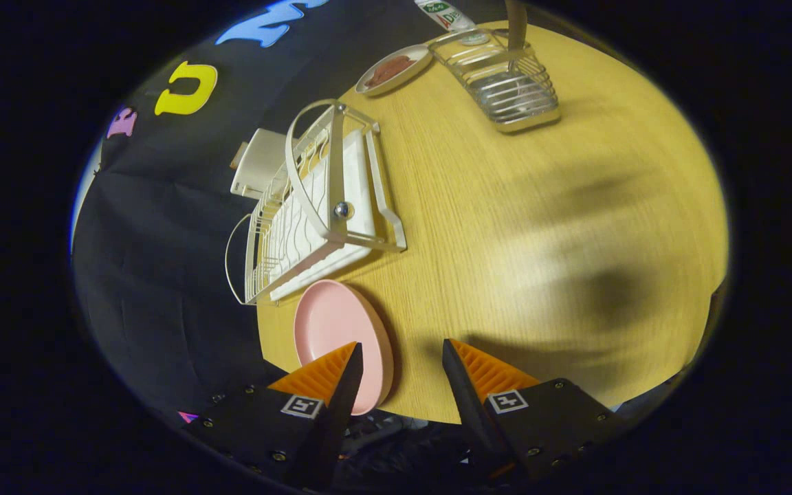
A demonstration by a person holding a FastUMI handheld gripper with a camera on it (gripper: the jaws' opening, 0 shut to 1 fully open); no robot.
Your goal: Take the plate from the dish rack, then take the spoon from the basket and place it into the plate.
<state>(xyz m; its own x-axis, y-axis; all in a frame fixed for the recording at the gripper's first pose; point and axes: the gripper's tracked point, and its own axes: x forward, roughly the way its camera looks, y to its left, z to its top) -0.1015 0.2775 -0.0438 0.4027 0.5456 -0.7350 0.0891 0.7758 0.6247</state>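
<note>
The gripper (401, 361) is spread wide, holding nothing. The pink plate (331, 326) lies on the table (506, 227) beside the dish rack (313, 199). Next step, likely: reach the basket (506, 82) beyond for the spoon (516, 27) (handle upright).

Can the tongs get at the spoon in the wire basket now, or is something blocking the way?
Probably yes. The open tongs face bare wooden table, and the spoon handle stands up from the metal wire basket far beyond them.
</note>
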